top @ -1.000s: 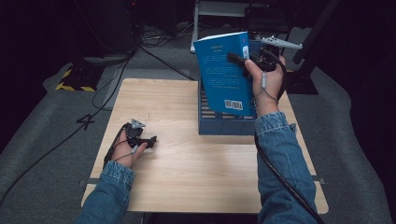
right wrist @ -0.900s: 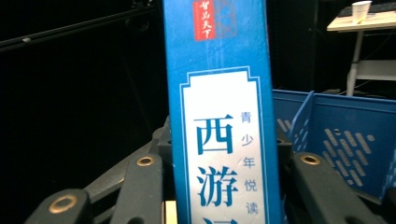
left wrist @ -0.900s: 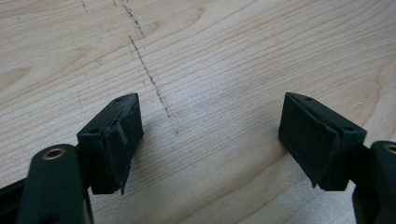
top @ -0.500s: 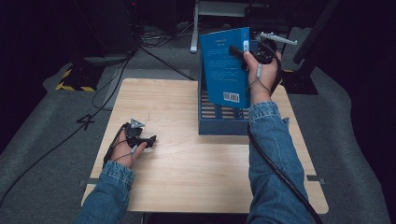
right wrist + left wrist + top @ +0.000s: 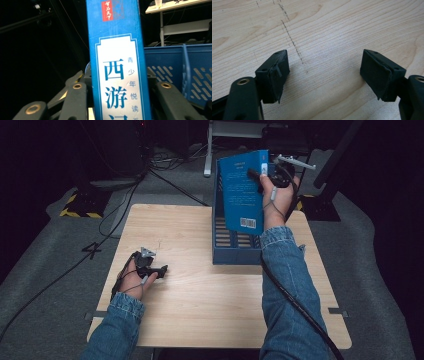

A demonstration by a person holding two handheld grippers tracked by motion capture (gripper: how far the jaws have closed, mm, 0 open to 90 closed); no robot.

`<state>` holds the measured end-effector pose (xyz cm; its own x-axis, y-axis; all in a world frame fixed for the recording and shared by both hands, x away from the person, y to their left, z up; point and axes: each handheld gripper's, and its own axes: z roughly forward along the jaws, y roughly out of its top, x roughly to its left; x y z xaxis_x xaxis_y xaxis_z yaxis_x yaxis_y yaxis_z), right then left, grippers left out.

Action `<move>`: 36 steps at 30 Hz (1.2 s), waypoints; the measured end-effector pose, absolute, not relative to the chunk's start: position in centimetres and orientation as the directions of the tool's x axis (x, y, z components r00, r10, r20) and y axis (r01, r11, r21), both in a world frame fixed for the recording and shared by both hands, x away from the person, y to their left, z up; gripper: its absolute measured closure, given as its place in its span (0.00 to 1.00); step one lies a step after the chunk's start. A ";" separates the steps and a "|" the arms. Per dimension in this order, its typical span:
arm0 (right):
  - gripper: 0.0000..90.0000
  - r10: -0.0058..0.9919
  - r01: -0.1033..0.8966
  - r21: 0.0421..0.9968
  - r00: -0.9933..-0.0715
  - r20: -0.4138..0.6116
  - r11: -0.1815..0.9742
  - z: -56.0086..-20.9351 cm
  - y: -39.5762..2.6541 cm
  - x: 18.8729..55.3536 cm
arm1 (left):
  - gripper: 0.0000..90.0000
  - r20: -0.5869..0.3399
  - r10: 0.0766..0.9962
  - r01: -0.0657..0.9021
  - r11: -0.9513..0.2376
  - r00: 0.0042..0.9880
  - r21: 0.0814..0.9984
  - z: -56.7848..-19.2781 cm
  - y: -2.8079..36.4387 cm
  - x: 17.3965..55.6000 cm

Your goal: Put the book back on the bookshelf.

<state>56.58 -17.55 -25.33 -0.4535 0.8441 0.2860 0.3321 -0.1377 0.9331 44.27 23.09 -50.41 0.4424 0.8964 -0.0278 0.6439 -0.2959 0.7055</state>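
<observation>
My right gripper (image 5: 256, 172) is shut on a blue book (image 5: 242, 190), holding it upright above the blue slotted basket (image 5: 235, 251) at the table's far right. In the right gripper view the book's spine (image 5: 117, 72), blue with a white label and Chinese characters, stands between the jaws, with the basket's wall (image 5: 172, 70) behind it. My left gripper (image 5: 161, 269) rests low on the wooden table (image 5: 200, 290) at the left, jaws open. Bare wood with a pencil line (image 5: 292, 40) lies between its pads (image 5: 274, 75).
The basket stands at the table's back right. Cables cross the grey floor (image 5: 60, 250) to the left, and a yellow-black striped block (image 5: 80, 202) lies there. A dark stand (image 5: 325, 195) rises beyond the table's right corner. A white table frame (image 5: 225, 135) sits at the back.
The right hand has turned the book more edge-on and carried it slightly down over the basket's back. The left hand has kept still.
</observation>
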 end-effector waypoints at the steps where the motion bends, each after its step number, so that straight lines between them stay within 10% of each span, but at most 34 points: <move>1: 0.69 0.849 0.332 0.934 -0.450 0.279 -0.131 -25.3 -17.2 56.6 | 0.26 -0.028 0.896 0.644 -0.296 0.442 0.706 -50.4 23.1 44.3; 36: 0.67 0.865 0.277 0.955 -0.447 0.227 -0.108 -27.6 -11.2 57.7 | 0.27 -0.030 0.898 0.646 -0.292 0.439 0.705 -50.4 23.0 44.3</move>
<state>57.73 -11.25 -27.57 -0.4470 0.8651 0.2275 0.2775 -0.1076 0.9547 44.31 23.00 -50.41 0.4388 0.8981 -0.0299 0.6457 -0.2921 0.7055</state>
